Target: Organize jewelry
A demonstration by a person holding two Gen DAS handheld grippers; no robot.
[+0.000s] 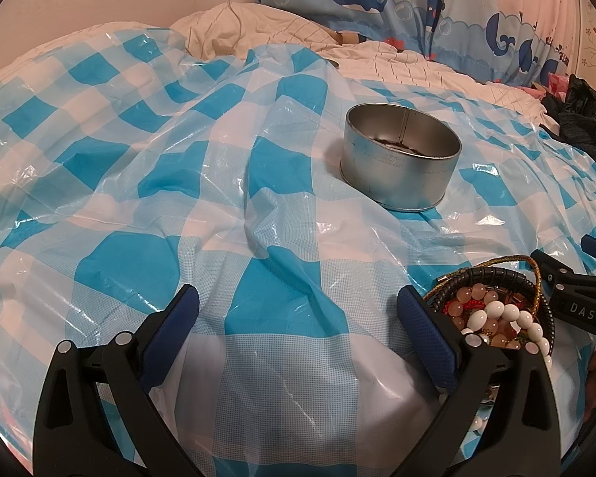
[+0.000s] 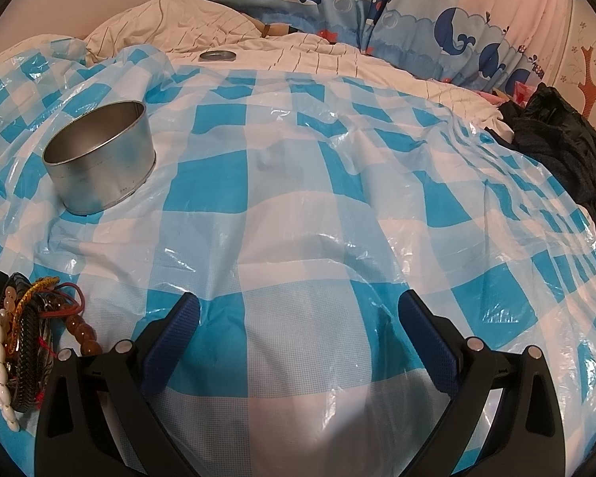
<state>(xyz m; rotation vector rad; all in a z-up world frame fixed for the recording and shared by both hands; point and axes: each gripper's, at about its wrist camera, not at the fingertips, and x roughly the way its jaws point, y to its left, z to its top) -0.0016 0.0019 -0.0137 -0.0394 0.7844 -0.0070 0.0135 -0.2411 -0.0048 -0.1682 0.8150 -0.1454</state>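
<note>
A crinkled blue-and-white checked plastic sheet (image 2: 298, 167) covers the bed, with a whale-print blue curtain (image 2: 417, 12) behind it and a heap of dark clothing (image 2: 556, 139) at the far right edge. On the sheet stands a round, open, silver metal tin (image 1: 401, 159); something dark lies in its bottom, too small to tell what. Its flat round lid (image 2: 217, 55) lies well apart on the white bedding beyond.

The jewelry, a tangled pile of bead bracelets and braided cords (image 1: 492, 310) in white, amber, red and black, sits on the sheet near the person, nearer than the tin. It lies between the two tools: just beside the right finger of the left gripper (image 1: 298, 318), and off to the left of the right gripper (image 2: 298, 326). Both grippers have their blue-padded fingers spread wide and hold nothing.

The left gripper looks nearer, so it probably needs only a short swing rightward to take a piece, then a forward carry to the tin
</note>
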